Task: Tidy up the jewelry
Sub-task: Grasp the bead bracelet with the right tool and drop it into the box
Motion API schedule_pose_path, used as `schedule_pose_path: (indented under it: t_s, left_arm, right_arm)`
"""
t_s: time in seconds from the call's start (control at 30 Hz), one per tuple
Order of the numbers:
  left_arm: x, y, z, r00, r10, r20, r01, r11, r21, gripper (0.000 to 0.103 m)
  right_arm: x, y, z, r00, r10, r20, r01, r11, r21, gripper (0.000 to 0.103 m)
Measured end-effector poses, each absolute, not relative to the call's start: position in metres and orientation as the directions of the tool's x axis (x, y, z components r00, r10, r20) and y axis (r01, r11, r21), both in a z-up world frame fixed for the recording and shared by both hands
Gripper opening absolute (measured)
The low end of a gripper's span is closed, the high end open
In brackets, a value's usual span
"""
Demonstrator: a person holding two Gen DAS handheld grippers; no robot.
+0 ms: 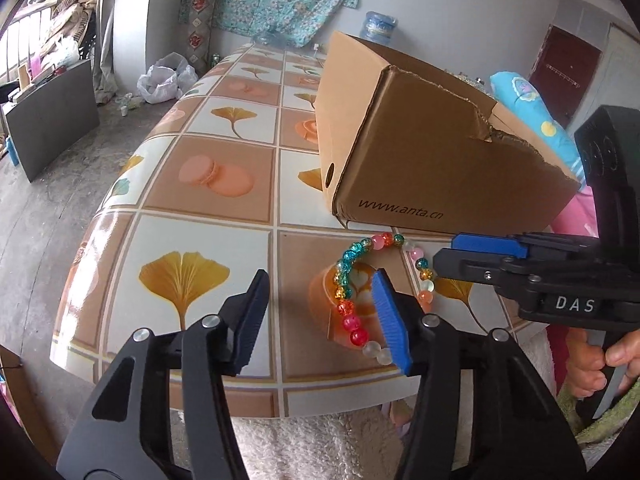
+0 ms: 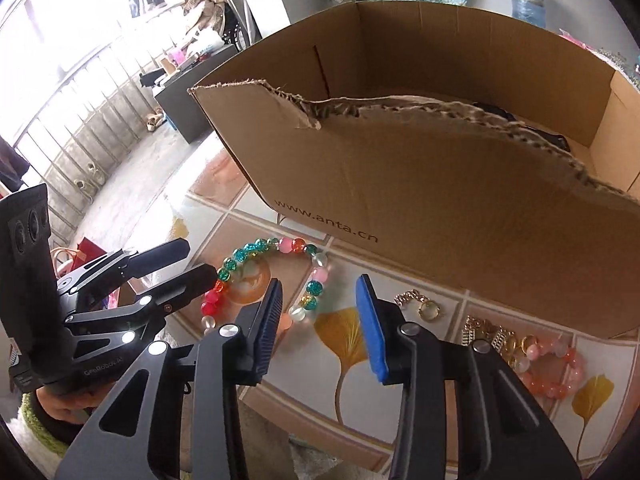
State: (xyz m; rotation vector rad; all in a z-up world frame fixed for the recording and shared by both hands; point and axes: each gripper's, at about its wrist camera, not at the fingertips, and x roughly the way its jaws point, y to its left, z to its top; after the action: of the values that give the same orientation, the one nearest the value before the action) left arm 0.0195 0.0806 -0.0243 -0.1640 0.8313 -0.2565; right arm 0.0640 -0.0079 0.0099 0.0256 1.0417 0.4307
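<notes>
With the cardboard box (image 2: 460, 208) taken as the landmark, the scene is read from left to right. Farthest to the left of the box, the left claw (image 1: 320, 316) is held low over the patterned counter (image 1: 192, 184), its jaws partly apart with nothing pressed between them; its blue pad (image 1: 390, 320) is seen at the near-left arc of the bead bracelet (image 2: 276, 276), though whether it touches the beads cannot be told. The bracelet itself, a loop of teal, red, pink and clear beads, lies flat on the counter just in front of the box's printed wall, near the box's left front corner. Slightly right of it, the right claw (image 2: 320, 320) is pointed down at the counter in front of the box, its jaws at a middling gap and empty, the bracelet's right arc lying just beyond its dark pad. Further right along the front wall, a small gold chain (image 2: 420, 304) and a heap of gold pieces with a pale pink bracelet (image 2: 552, 368) are seen on the counter, all still outside the box. The step in hand is judged to be the approach to the bead bracelet, with no piece yet lifted. For the next move, one strand of beads would need to be brought between one claw's pads and pinched firmly, since round glassy beads are likely to roll or slip. A lift over the torn front edge of the box would then be called for. Care would be needed that the two claws are not crowded on the same loop.
</notes>
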Motion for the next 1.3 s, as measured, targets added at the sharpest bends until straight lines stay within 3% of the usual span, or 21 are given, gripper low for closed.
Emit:
schedule_pose_path:
  t_s: [0.17, 0.43, 0.5, 0.53, 0.6, 0.97, 1.3]
  left_arm:
    - [0.030, 0.064, -0.030, 0.634, -0.272, -0.724, 0.199, 0.962, -0.187, 0.039]
    - [0.031, 0.043, -0.030, 0.662, -0.171, -0.730, 0.221, 0.975, -0.028, 0.037]
    - [0.032, 0.040, -0.030, 0.674, -0.138, -0.726, 0.210, 0.978, 0.009, 0.029]
    - [0.032, 0.040, -0.030, 0.678, -0.132, -0.723, 0.206, 0.978, 0.015, 0.026]
    - [0.034, 0.041, -0.029, 0.678, -0.139, -0.722, 0.203, 0.979, 0.003, 0.009]
    - [0.002, 0.050, 0.018, 0.724, -0.235, -0.648, 0.211, 0.971, -0.115, 0.009]
    - [-0.021, 0.028, 0.097, 0.807, -0.295, -0.512, 0.294, 0.952, -0.085, 0.009]
  right_arm:
    - [0.072, 0.008, 0.001, 0.424, 0.312, -0.850, -0.345, 0.924, 0.166, 0.029]
    - [0.068, 0.024, -0.003, 0.465, 0.211, -0.860, -0.362, 0.932, 0.033, 0.025]
    - [0.066, 0.026, -0.002, 0.468, 0.218, -0.857, -0.377, 0.926, 0.030, 0.013]
    - [0.065, 0.026, -0.002, 0.462, 0.228, -0.857, -0.381, 0.924, 0.040, 0.011]
    - [0.064, 0.028, 0.000, 0.465, 0.225, -0.856, -0.387, 0.922, 0.032, 0.010]
    - [0.038, -0.003, 0.038, 0.498, 0.352, -0.792, -0.384, 0.909, 0.163, 0.010]
    - [0.000, -0.035, 0.111, 0.632, 0.420, -0.651, -0.411, 0.894, 0.178, 0.010]
